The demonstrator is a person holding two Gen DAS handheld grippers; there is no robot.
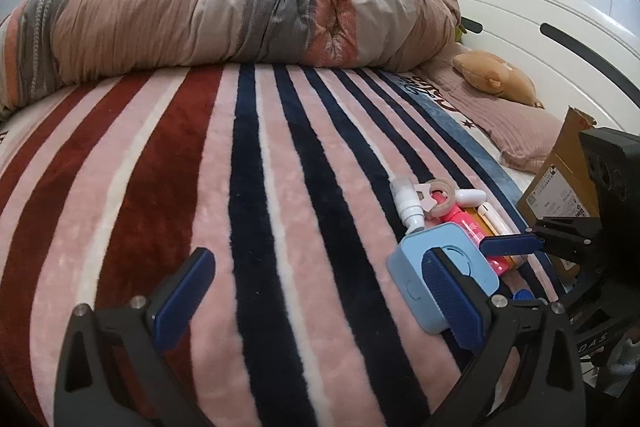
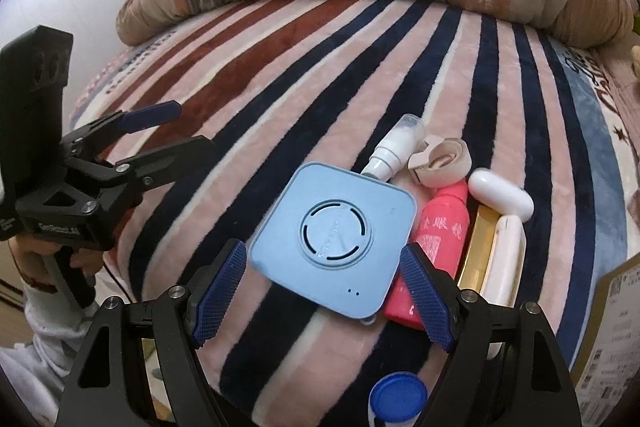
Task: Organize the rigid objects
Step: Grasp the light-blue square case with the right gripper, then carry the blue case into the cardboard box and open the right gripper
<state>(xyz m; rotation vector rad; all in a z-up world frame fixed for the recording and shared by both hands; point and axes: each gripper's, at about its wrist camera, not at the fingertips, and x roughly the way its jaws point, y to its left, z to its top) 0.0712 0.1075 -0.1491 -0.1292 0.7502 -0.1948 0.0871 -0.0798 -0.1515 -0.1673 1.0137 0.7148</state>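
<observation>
A light blue square box (image 2: 334, 241) lies on the striped blanket; it also shows in the left wrist view (image 1: 440, 279). My right gripper (image 2: 326, 291) is open, its jaws straddling the box's near corner without clearly pressing it. Beside the box lie a white spray bottle (image 2: 394, 147), a beige tape dispenser (image 2: 442, 161), a pink bottle (image 2: 436, 239), a white oval case (image 2: 500, 193), a gold-and-white case (image 2: 494, 259) and a blue-capped bottle (image 2: 398, 397). My left gripper (image 1: 316, 301) is open and empty over the blanket, left of the box.
A rolled quilt (image 1: 224, 15) lies across the far side of the bed. A cardboard box (image 1: 560, 187) stands at the right edge, beside a pillow with a plush toy (image 1: 496, 77). The white headboard (image 1: 560, 39) is behind them.
</observation>
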